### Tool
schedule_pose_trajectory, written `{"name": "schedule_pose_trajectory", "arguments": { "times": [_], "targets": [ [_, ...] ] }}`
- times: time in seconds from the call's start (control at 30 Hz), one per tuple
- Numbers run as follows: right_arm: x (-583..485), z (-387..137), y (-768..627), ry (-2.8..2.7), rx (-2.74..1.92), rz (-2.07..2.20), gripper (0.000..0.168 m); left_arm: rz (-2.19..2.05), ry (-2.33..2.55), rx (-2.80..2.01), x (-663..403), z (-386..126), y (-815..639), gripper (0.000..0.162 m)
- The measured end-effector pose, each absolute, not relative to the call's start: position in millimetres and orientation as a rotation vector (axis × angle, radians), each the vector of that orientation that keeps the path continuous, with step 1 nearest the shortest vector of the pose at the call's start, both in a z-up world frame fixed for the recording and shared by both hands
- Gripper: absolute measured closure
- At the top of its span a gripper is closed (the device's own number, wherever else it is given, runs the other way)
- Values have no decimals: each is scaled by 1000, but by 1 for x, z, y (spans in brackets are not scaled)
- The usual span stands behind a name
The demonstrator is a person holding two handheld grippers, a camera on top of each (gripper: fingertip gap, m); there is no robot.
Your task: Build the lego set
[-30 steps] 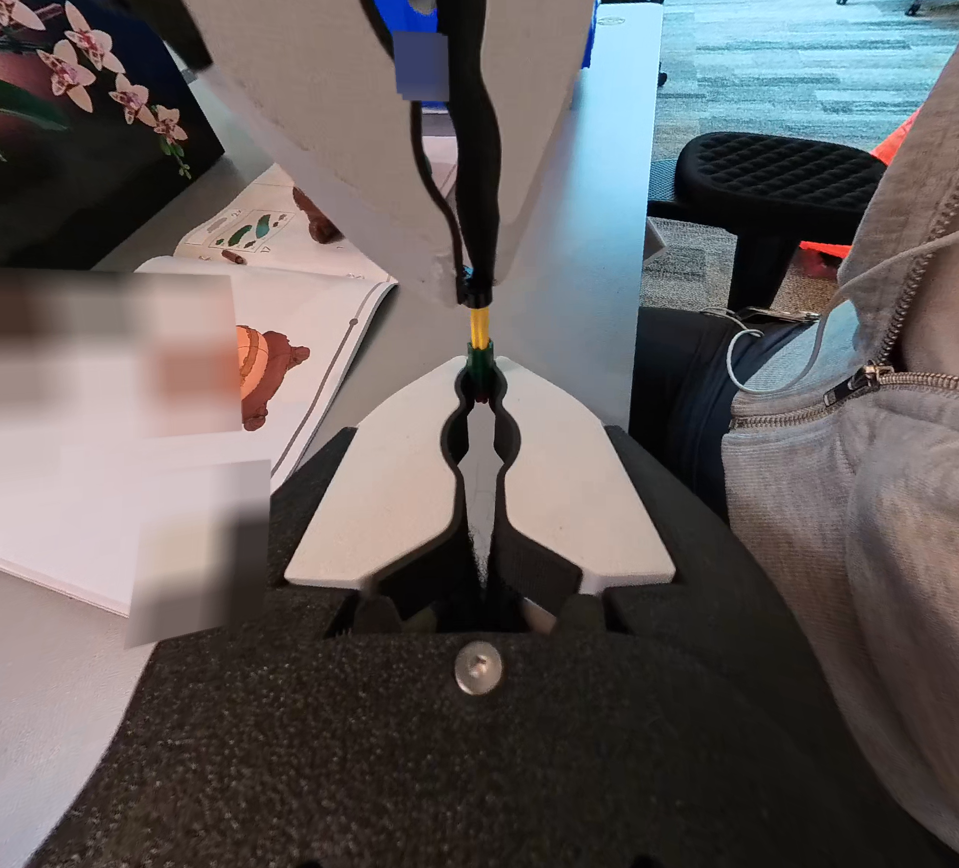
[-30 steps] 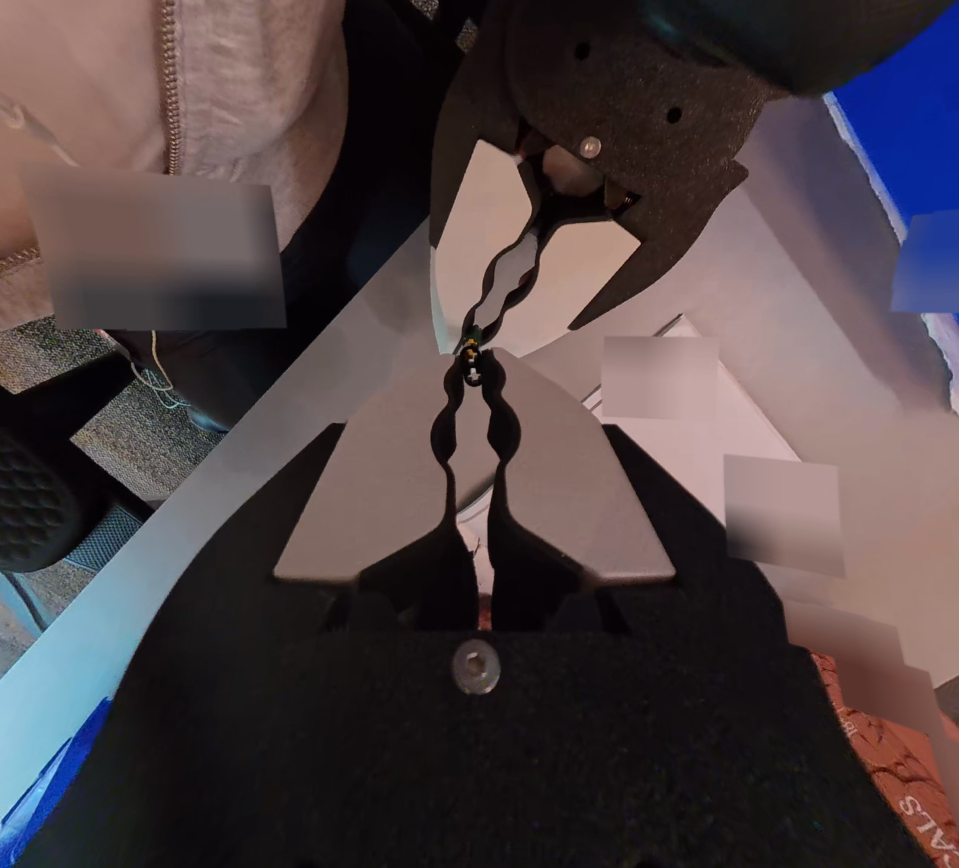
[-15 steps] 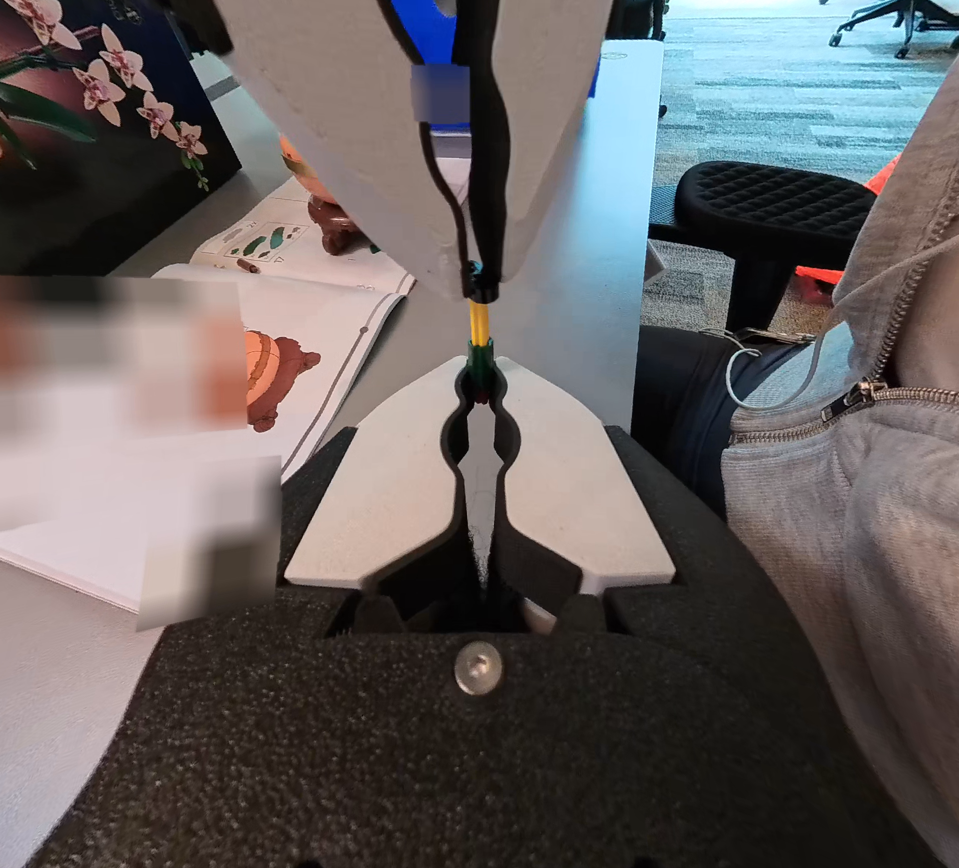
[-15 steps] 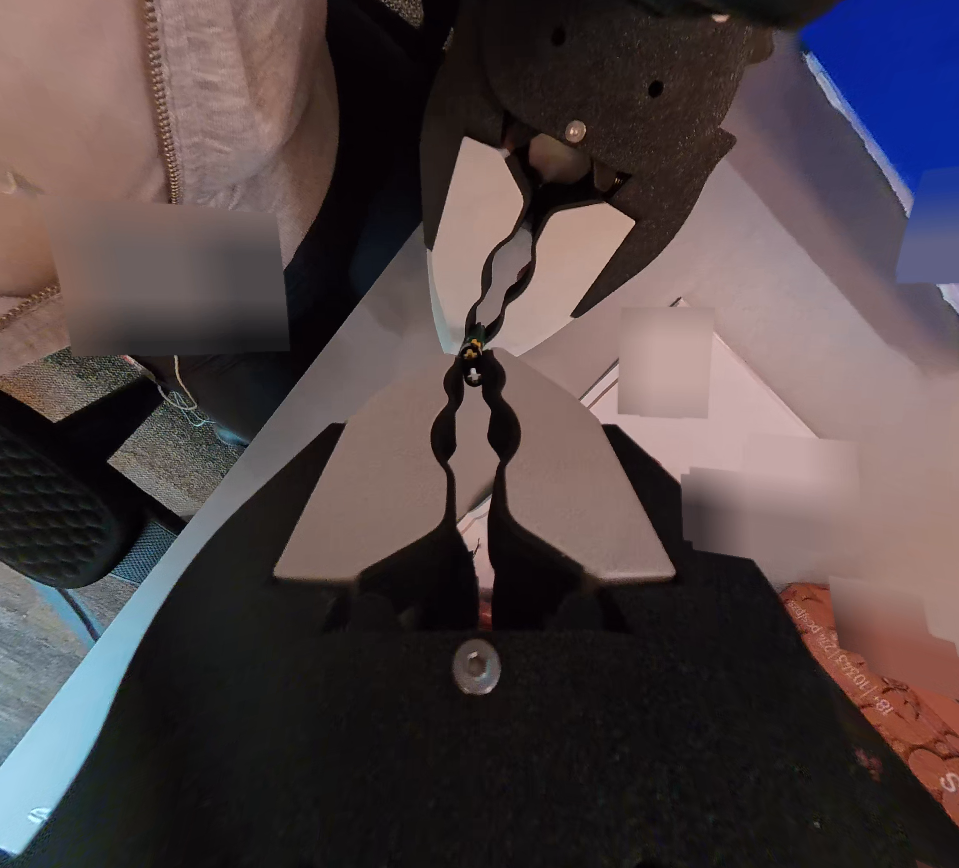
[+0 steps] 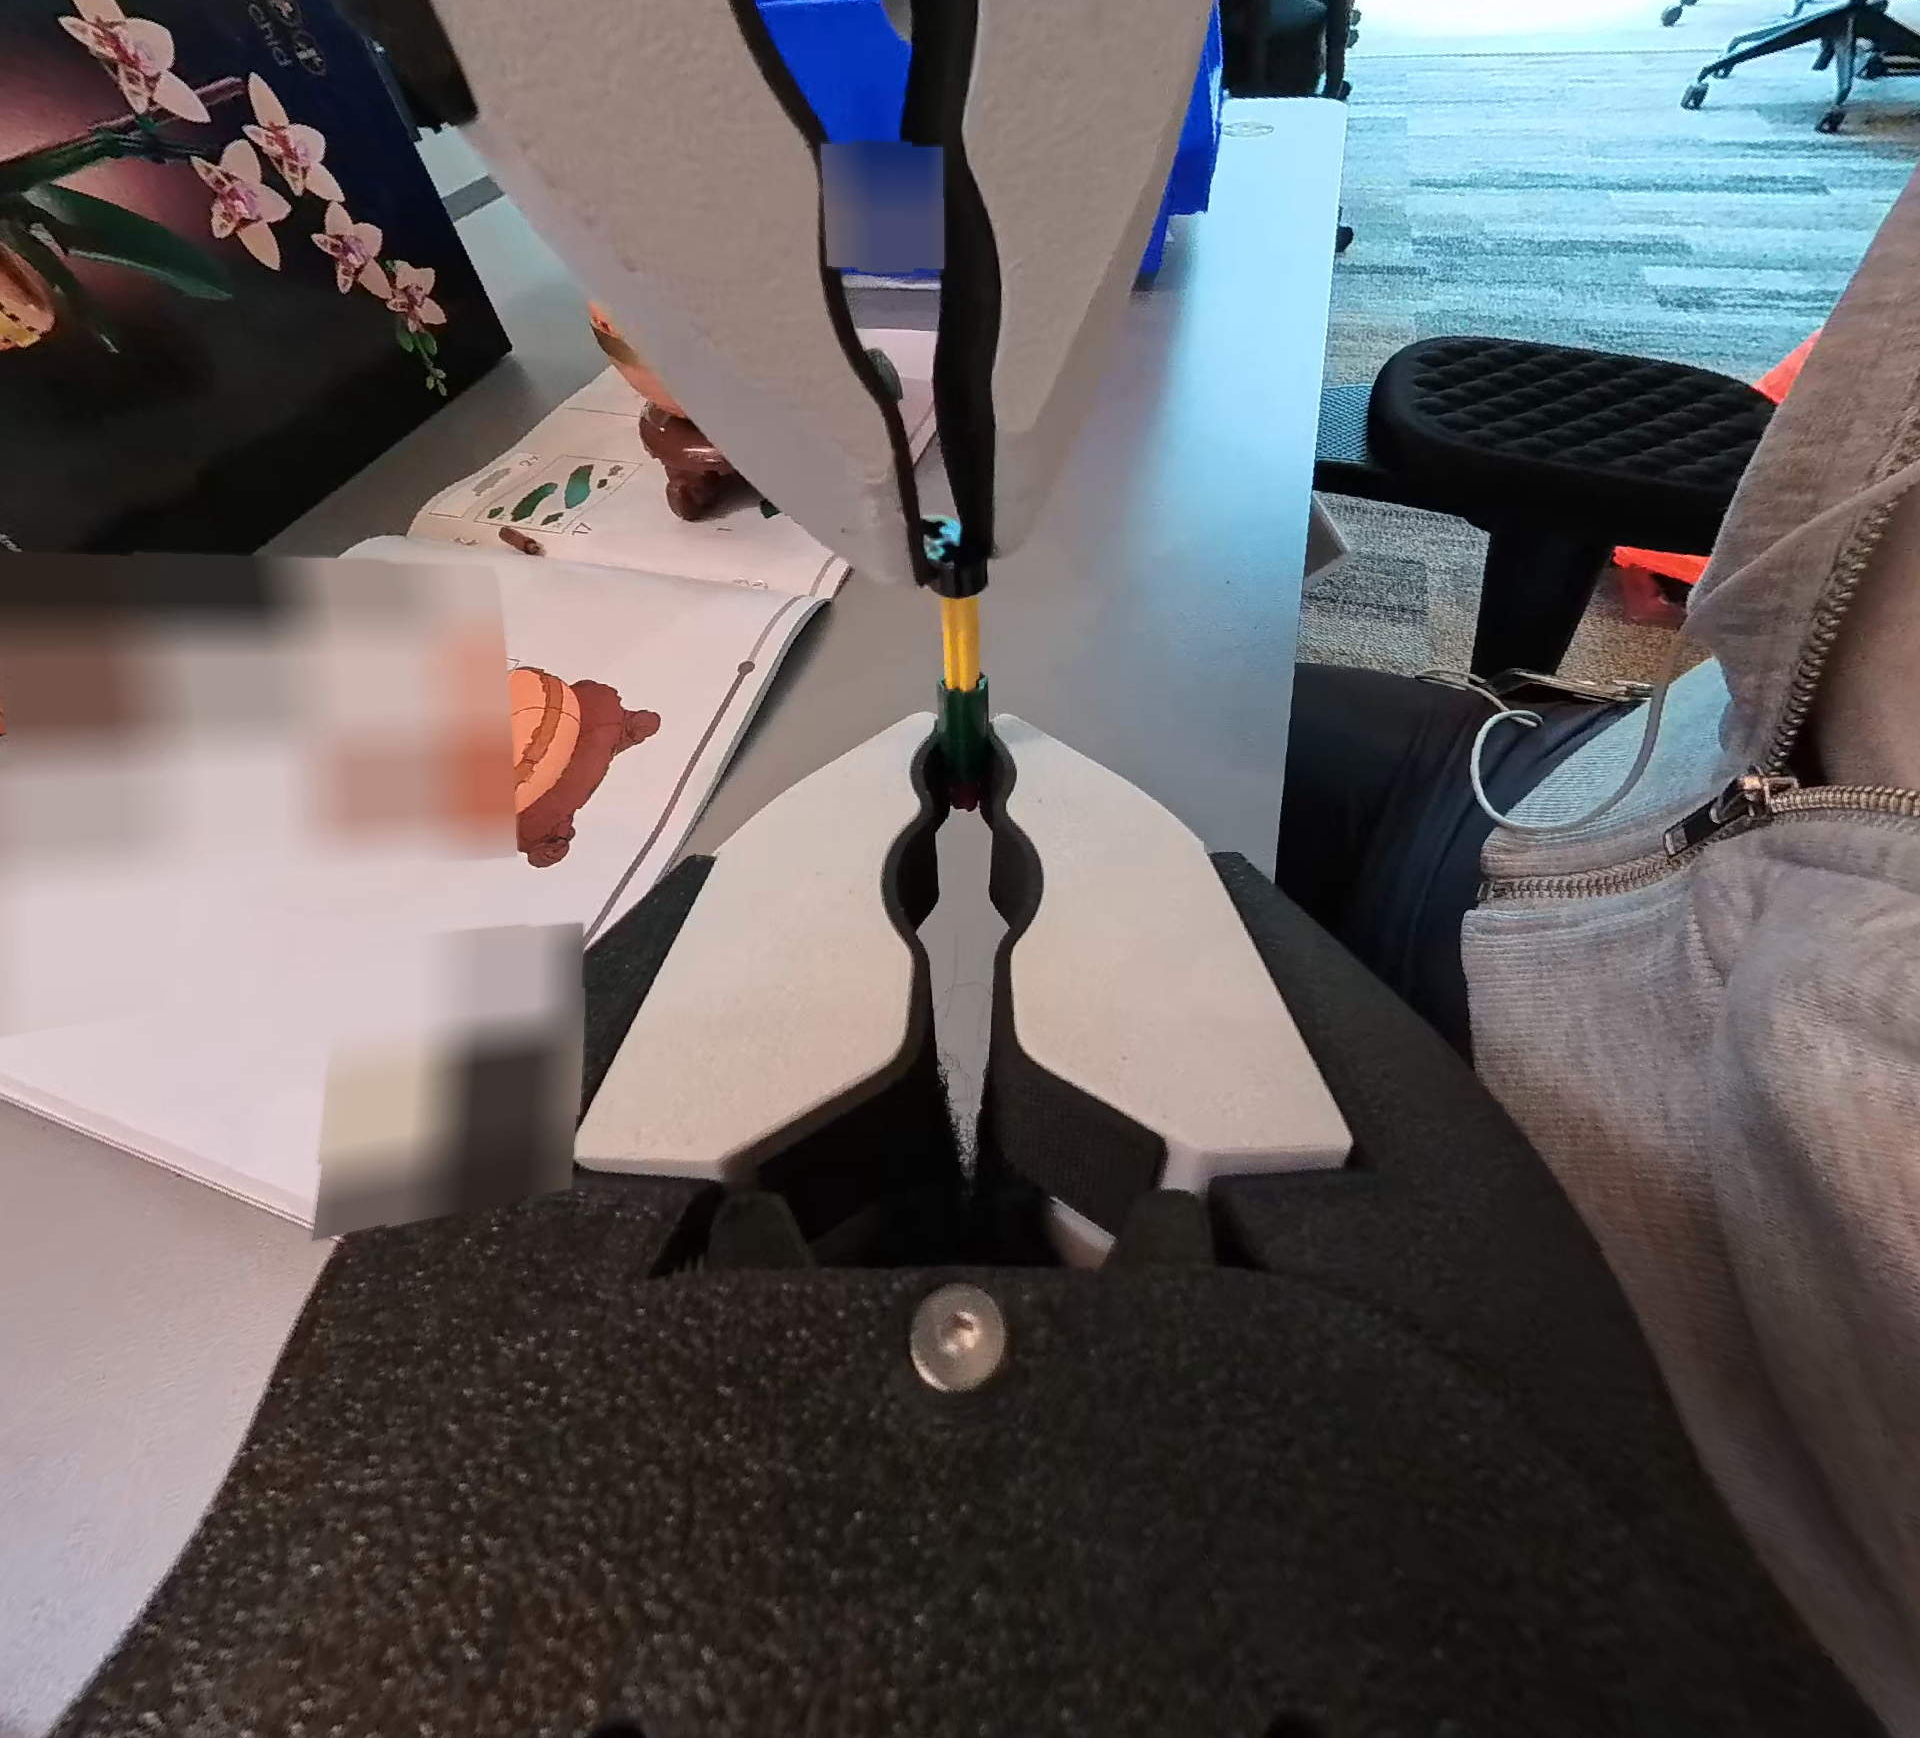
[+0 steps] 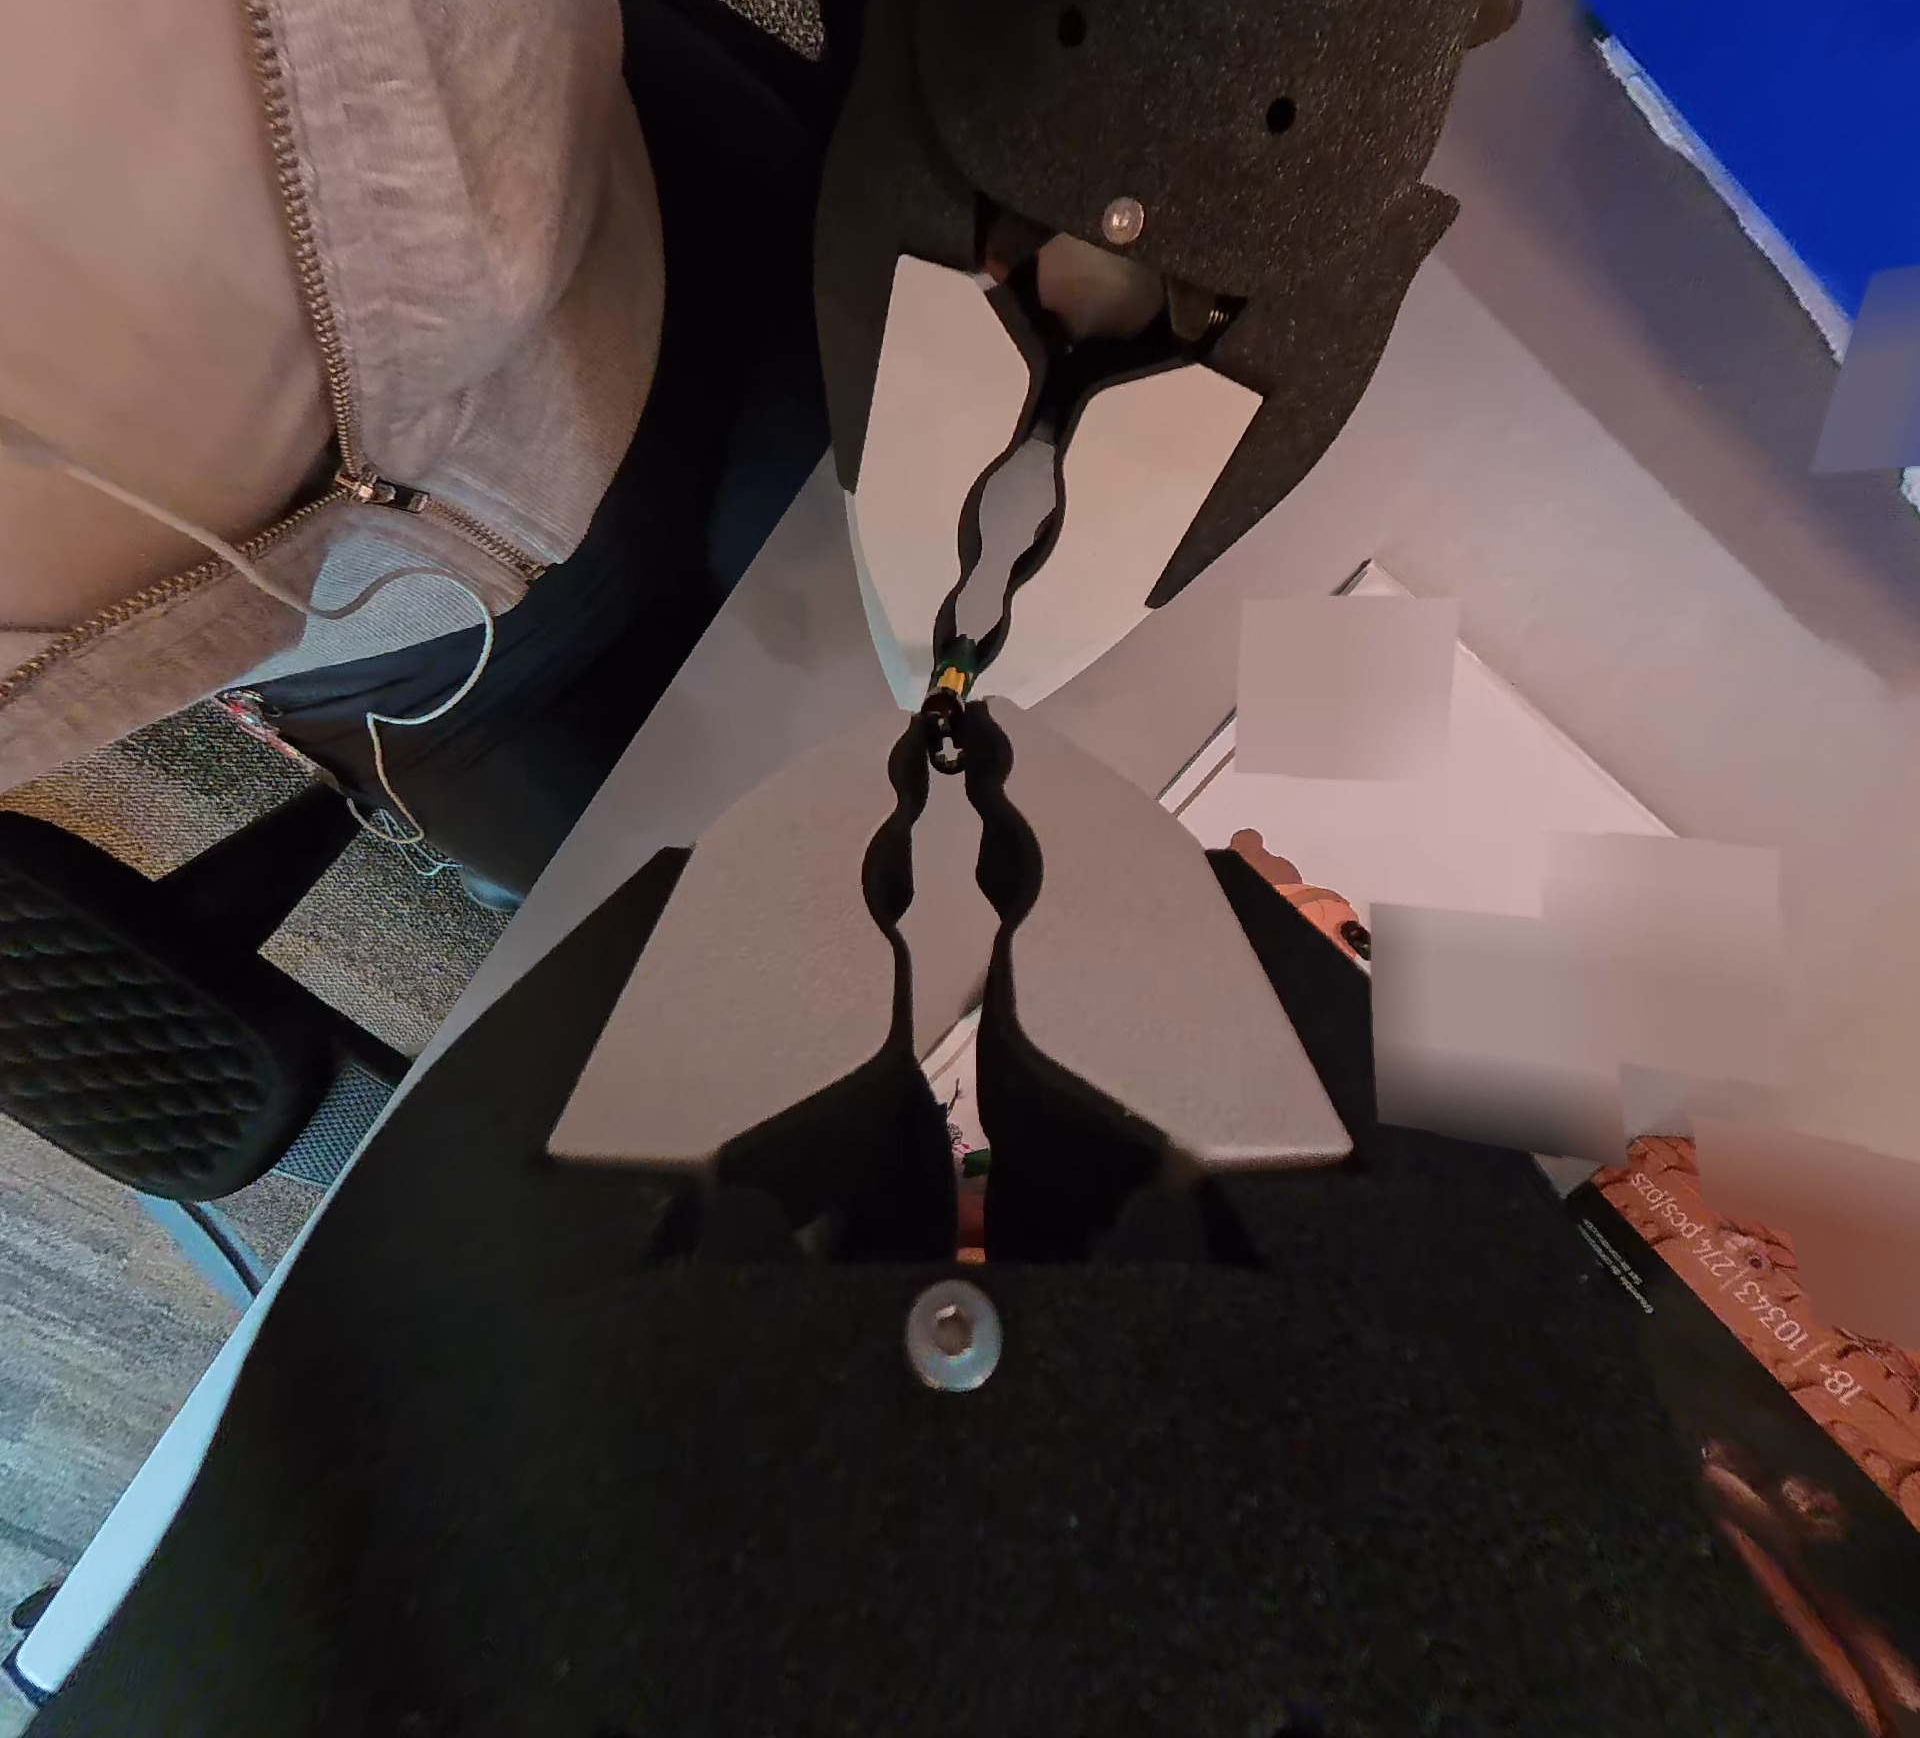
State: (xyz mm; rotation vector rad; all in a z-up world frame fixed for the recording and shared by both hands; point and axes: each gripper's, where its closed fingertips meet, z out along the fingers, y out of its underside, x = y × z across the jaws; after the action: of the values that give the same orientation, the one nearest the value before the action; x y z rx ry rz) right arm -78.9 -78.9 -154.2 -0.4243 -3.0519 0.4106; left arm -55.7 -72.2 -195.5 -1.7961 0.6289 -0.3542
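Observation:
A thin lego assembly is held in the air between my two grippers: a green connector (image 5: 961,730), a yellow axle (image 5: 958,642) and a black end piece (image 5: 954,582). My left gripper (image 5: 961,748) is shut on the green connector. My right gripper (image 5: 951,558) comes in from above, tip to tip with the left, and is shut on the black end piece. In the right wrist view, my right gripper (image 6: 948,741) grips the black end piece (image 6: 945,745). There the left gripper (image 6: 964,654) faces it, with the yellow axle (image 6: 948,679) between them.
An open instruction booklet (image 5: 644,753) lies on the grey table (image 5: 1226,441) at the left. Behind it stand a dark set box with orchids (image 5: 208,234), a brown and orange model (image 5: 681,467) and a blue bin (image 5: 831,47). A person's grey hoodie (image 5: 1714,1065) and a chair armrest (image 5: 1558,431) are at the right. About 5 cm separates my left fingertips from my right.
Both grippers stay shut on the assembly. The held pair has tilted and shifted a little, so the box and booklet slide right in the left view and the brown model comes into sight.

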Motion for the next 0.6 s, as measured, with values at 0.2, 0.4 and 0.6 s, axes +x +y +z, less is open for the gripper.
{"name": "schedule_pose_trajectory", "arguments": {
  "times": [0.2,0.4,0.6],
  "targets": [
    [-78,-155,-80,-3054,-420,409,162,-353,632,-1798,-55,-196,-72,158],
    [-79,-159,-79,-3031,-433,376,162,-352,631,-1827,-56,-199,-71,159],
    [-81,-161,-75,-3006,-557,393,162,-326,601,-1880,-59,-205,-68,159]
  ]
}}
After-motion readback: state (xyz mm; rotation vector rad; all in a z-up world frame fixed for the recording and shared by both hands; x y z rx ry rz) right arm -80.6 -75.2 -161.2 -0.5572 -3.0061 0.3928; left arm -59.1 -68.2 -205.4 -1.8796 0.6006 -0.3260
